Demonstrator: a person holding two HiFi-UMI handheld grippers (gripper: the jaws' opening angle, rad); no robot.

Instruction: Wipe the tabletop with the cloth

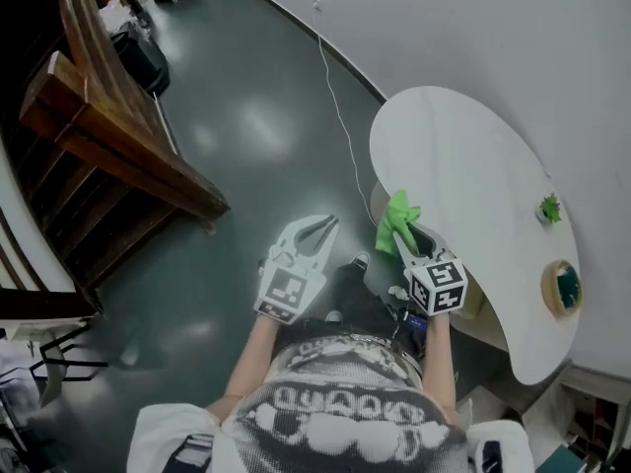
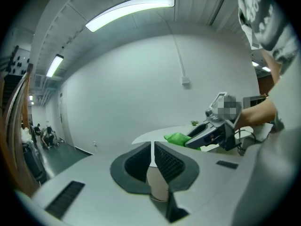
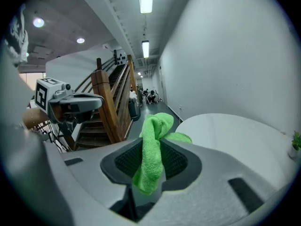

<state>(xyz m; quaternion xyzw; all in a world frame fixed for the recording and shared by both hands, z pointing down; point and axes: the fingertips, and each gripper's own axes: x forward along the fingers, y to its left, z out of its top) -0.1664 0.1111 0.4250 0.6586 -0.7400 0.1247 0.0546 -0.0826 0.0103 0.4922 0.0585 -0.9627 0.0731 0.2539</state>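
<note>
A bright green cloth (image 3: 154,147) hangs bunched between the jaws of my right gripper (image 3: 151,160), which is shut on it. In the head view that right gripper (image 1: 404,235) holds the cloth (image 1: 394,221) in the air just off the near-left edge of the white curved tabletop (image 1: 463,175). My left gripper (image 1: 317,231) is held out over the dark floor to the left of the table, shut with nothing between its jaws. From the left gripper view its jaws meet (image 2: 152,159), and the right gripper (image 2: 209,133) with the cloth (image 2: 178,138) shows beyond.
A small green plant (image 1: 550,208) and a round wooden dish (image 1: 562,288) sit on the table's far right side. A white cable (image 1: 340,116) runs across the floor to the wall. A wooden staircase (image 1: 108,136) stands at the left. People sit far down the hall (image 2: 44,136).
</note>
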